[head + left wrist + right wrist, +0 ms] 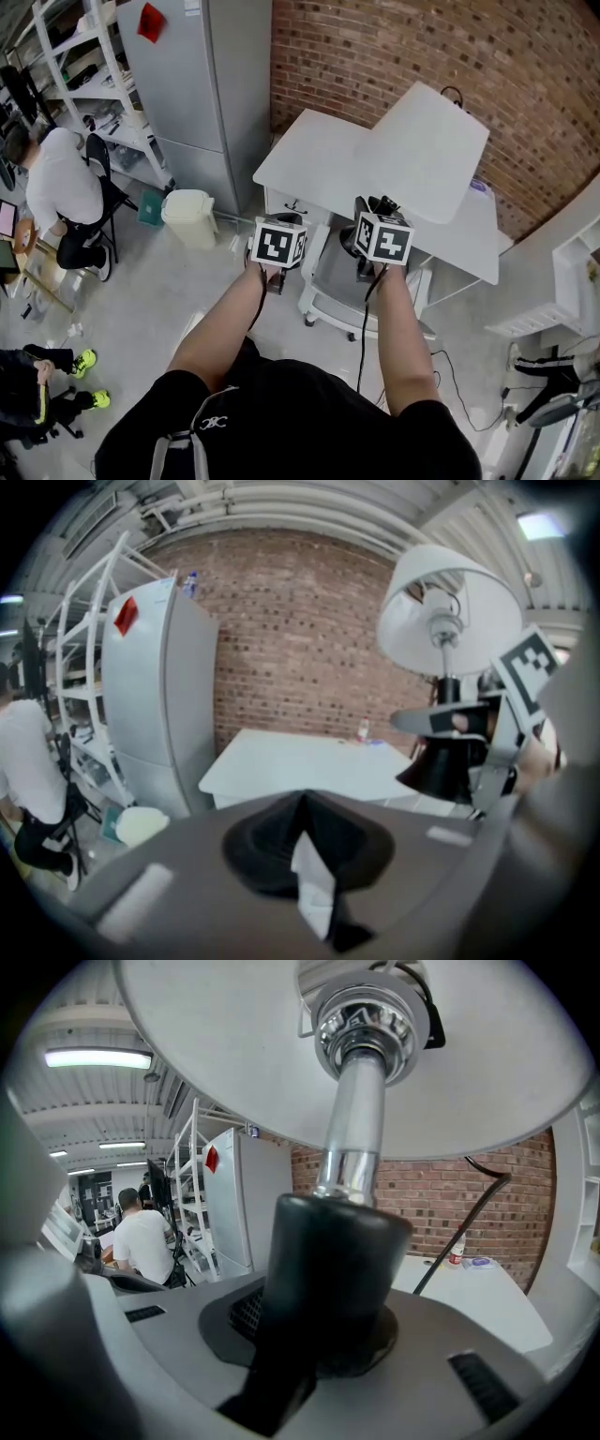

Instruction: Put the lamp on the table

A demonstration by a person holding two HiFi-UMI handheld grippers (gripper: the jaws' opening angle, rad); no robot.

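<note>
Right gripper view: the right gripper [319, 1330] is clamped on the lamp [330, 1269] at its black lower stem. The chrome post and the underside of the white shade fill the top of the frame.

Head view: only the top of the shade shows. It overlaps the white table [309, 155] and hides the stem.

Left gripper view: the left gripper [307, 869] has its jaws closed together, nothing held. The lamp is to its right, in the air by the table.

Surroundings: grey fridge [192, 84], brick wall [394, 47], small bottle [457, 1249] on the table, seated person [61, 183].

Head view steeply down; gripper views forward, close, sharing table [300, 761]
</note>
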